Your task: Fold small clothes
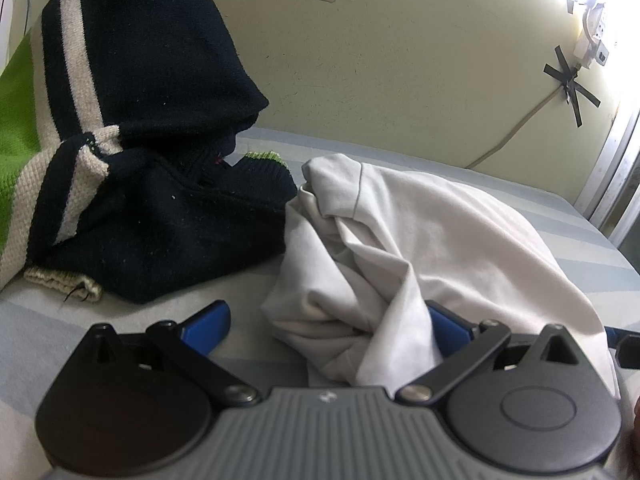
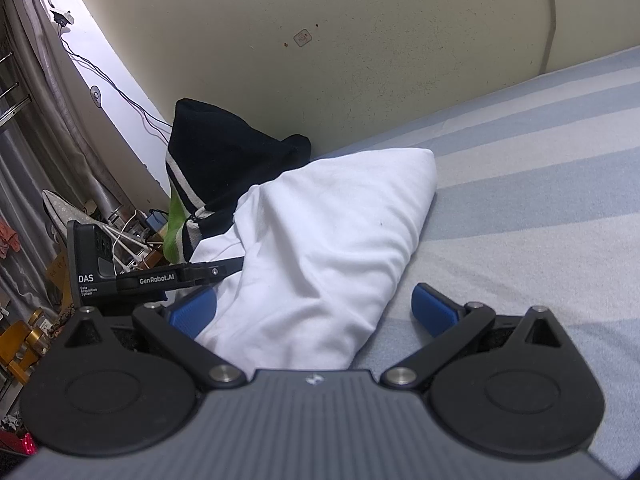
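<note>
A crumpled white garment (image 1: 440,232) lies on the striped bed sheet (image 1: 592,256). My left gripper (image 1: 328,326) is open, and a bunched fold of the white cloth sits between its blue fingers (image 1: 208,324). In the right wrist view the same white garment (image 2: 328,232) rises in a heap. My right gripper (image 2: 314,312) is open around its near corner. The left gripper's black body (image 2: 160,278) reaches in from the left, its tips hidden by the cloth. A navy knit sweater (image 1: 160,140) with white and green stripes is heaped behind, against the wall.
The bed sheet (image 2: 520,200) stretches to the right of the white garment. A cream wall (image 1: 400,60) borders the bed, with a taped cable (image 1: 516,128). Off the bed's left side there is floor clutter and cables (image 2: 128,244). A window frame (image 1: 616,168) stands at right.
</note>
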Tool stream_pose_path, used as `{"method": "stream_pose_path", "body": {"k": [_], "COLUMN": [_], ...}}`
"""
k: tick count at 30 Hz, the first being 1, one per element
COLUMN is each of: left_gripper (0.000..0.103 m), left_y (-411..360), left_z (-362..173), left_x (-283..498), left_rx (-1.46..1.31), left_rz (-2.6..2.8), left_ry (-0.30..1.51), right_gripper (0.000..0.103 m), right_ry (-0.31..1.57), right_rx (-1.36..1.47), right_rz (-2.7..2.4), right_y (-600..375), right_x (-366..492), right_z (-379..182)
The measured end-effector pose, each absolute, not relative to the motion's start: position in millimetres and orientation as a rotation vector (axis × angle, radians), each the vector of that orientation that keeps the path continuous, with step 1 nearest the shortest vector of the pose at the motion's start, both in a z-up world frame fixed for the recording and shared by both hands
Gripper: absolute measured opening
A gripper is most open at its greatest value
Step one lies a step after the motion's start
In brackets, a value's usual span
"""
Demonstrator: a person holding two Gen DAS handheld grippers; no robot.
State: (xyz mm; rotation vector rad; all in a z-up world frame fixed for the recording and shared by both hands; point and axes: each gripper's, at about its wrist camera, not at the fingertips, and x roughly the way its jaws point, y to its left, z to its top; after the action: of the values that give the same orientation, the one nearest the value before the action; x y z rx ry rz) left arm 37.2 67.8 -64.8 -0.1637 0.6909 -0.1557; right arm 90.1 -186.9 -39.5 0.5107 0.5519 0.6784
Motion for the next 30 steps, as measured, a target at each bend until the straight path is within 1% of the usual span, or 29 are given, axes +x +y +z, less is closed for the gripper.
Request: {"method": "stream_pose_path", "body": {"k": [30], "left_gripper": [0.103], "left_y": [66.2], "left_z": [-63.7], "left_x": [36.6], "left_rx": [-0.155], "left_rz": [-0.152], "left_ry": [0.698], "right_gripper": [0.103], "right_ry": [0.553], "right_rx": [0.511], "right_rz": [0.678], "right_y": [-186.7], "right_x": [90.9], "right_z": [-39.6]}}
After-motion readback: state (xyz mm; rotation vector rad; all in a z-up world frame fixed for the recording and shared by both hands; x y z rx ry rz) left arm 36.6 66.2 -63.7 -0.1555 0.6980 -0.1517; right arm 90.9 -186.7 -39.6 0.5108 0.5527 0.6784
